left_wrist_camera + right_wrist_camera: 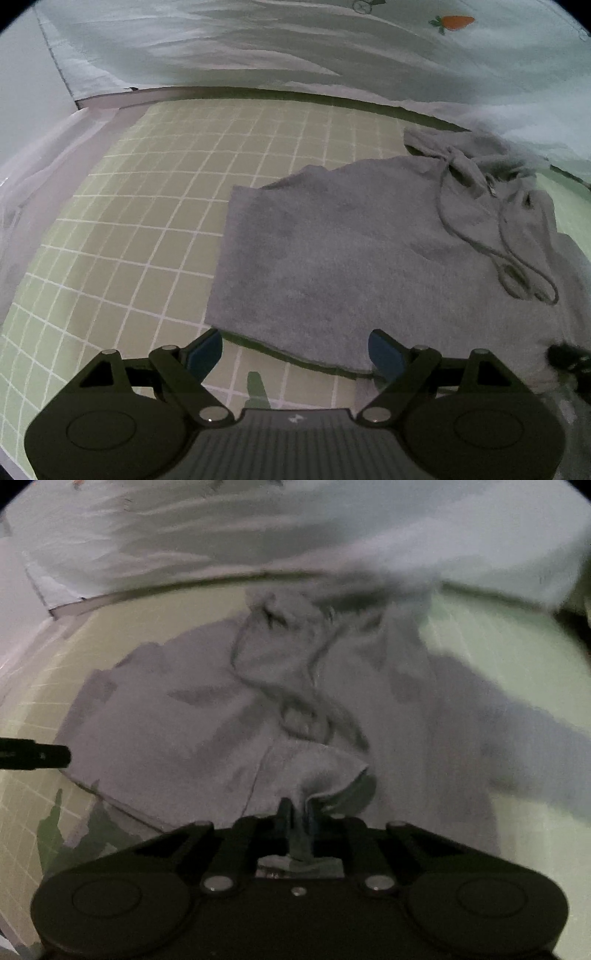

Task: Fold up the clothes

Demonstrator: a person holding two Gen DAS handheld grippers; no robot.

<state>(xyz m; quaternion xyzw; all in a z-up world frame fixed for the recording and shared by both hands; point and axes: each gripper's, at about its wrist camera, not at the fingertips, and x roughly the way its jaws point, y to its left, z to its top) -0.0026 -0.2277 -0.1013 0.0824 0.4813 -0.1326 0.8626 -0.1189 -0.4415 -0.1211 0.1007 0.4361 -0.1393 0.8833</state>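
A grey hoodie (pixel 351 236) lies partly folded on a green grid mat (pixel 140 221), its hood and drawstrings at the far right. My left gripper (pixel 295 350) is open and empty, just in front of the hoodie's near hem. In the right wrist view my right gripper (pixel 297 812) is shut on a bunched fold of the hoodie (pixel 184 723), lifting that part off the mat. The tip of the left gripper (pixel 44 757) shows at the left edge there.
A pale sheet with a carrot print (pixel 456 22) hangs behind the mat's far edge. Crumpled clear plastic (pixel 44 162) lies along the mat's left side. The grid mat (pixel 498 646) also shows to the right of the hoodie.
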